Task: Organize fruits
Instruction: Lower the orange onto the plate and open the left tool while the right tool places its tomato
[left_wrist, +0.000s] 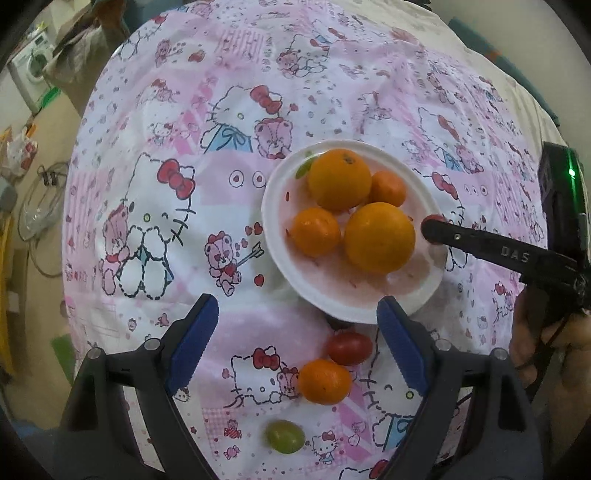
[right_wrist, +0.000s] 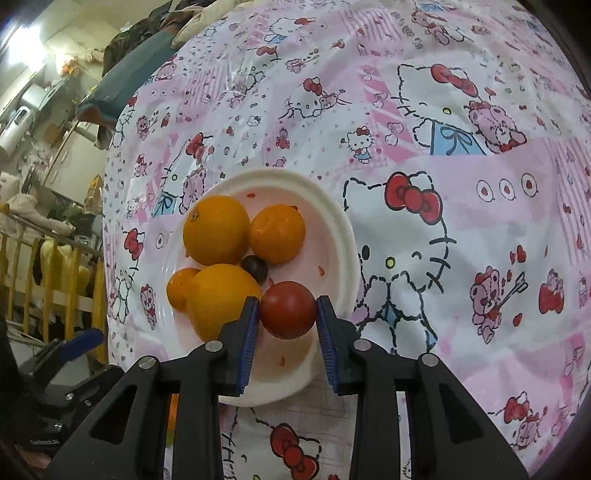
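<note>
Left gripper nearest: black arms w/ ribbed blue pads, jaws spread wide, nothing between the pads. Just under it on the glossy pink-and-white cartoon-cat tablecloth lie three loose fruits: a pale green grape closest, oval and smooth; then a small mandarin w/ dimpled skin; then a round red cherry tomato, touching or nearly touching the mandarin.

Right gripper (same black build, blue serrated pads) has a second tomato between its jaws over the near part of the plate. The left pad looks in contact, the right shows a thin gap, so can't tell if it's still pinched or let go. No earlier view given.

Plate is white, round, shallow, smooth plastic-looking, w/ a pinkish stained inside and a few red flecks. In it: two big oranges, two smaller mandarins, and one small dark round fruit wedged among them (kind unclear). From the left view a green bit shows at the far rim
</note>
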